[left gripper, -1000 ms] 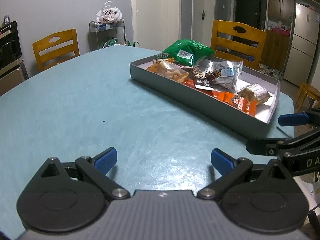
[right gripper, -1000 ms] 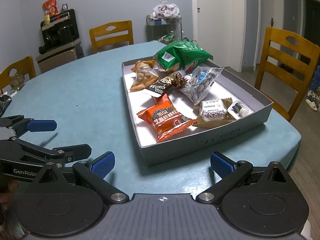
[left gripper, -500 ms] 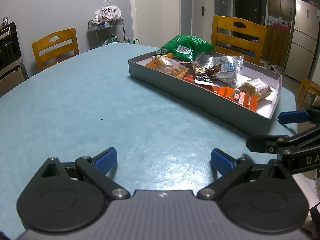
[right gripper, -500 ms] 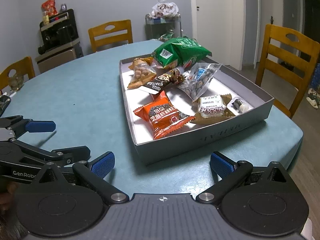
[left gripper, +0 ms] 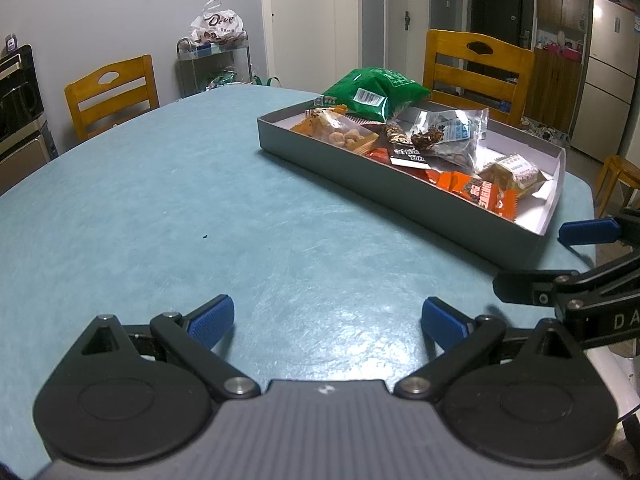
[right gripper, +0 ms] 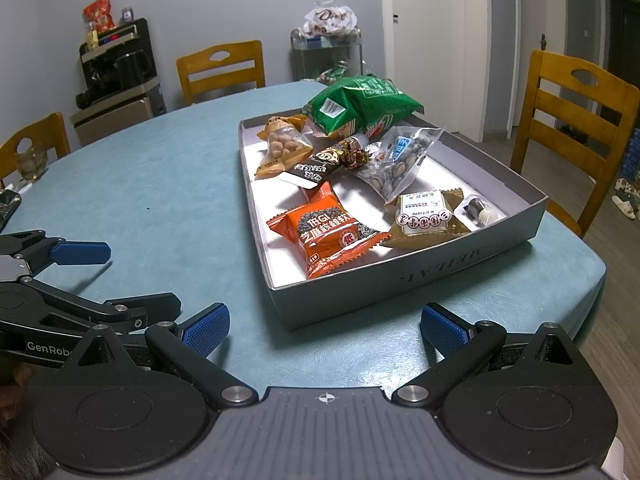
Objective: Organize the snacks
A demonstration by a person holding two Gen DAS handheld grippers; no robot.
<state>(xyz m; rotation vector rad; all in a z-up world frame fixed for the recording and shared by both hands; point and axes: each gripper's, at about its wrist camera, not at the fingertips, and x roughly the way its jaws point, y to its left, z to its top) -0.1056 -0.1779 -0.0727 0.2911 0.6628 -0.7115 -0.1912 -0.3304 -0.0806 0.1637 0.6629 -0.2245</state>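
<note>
A grey box lid tray (right gripper: pixel 404 280) (left gripper: pixel 360 168) sits on the teal table and holds several snack packs. A large green bag (right gripper: pixel 360 104) (left gripper: pixel 372 94) lies at its far end. An orange packet (right gripper: pixel 332 236) (left gripper: pixel 484 196), a clear bag of seeds (right gripper: pixel 396 164), a peanut bag (right gripper: pixel 282 148) and a tan wrapped cake (right gripper: pixel 424 216) lie nearer. My right gripper (right gripper: pixel 324 328) is open just before the tray's near wall. My left gripper (left gripper: pixel 328 320) is open over bare table, left of the tray. Neither holds anything.
Wooden chairs (right gripper: pixel 576 120) (left gripper: pixel 112 88) stand around the table (left gripper: pixel 160 200). A metal cart with a white bag (left gripper: pixel 216 24) is by the far wall. A black appliance (right gripper: pixel 116 64) is at the back left. A fridge (left gripper: pixel 608 64) stands far right.
Both grippers have drawn back and lowered a little, so the tray sits slightly farther away in both views. Jaws stay open; snacks have not moved.
</note>
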